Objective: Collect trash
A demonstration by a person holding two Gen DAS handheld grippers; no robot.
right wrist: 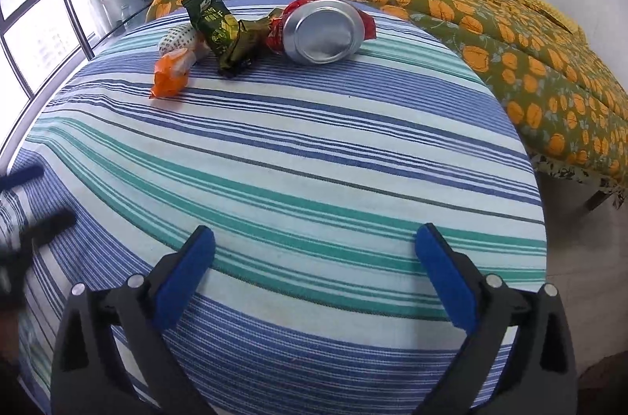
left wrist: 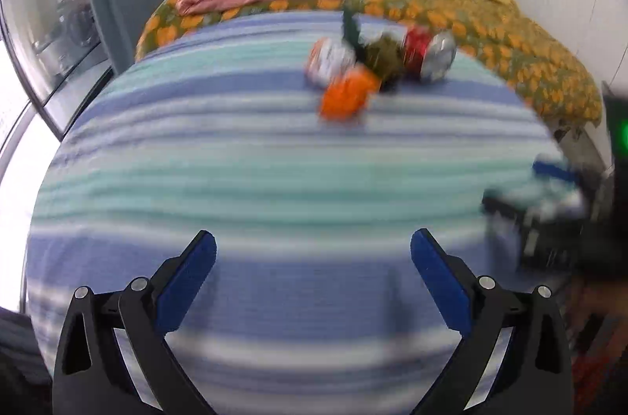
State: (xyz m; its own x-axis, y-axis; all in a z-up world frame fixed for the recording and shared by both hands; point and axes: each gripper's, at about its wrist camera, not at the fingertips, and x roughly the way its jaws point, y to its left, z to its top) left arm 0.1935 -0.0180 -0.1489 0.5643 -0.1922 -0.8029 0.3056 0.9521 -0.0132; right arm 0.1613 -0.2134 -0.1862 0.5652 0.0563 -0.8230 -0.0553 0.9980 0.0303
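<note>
Striped cloth [right wrist: 314, 159] holds the trash far side: crushed can [right wrist: 325, 30], green wrapper [right wrist: 218, 22], orange wrapper [right wrist: 170, 75] touching | your right gripper [right wrist: 314, 273] and left gripper [left wrist: 314, 273] gape empty, well short | risk: can rolls off, wrappers slip thin pinch

Legible text: none. The dark green snack wrapper [right wrist: 219, 22] carries yellow printed characters and a small white emblem, too small to read. The red can [right wrist: 322, 28] shows only its bare metal base. The left wrist view is blurred throughout.
</note>
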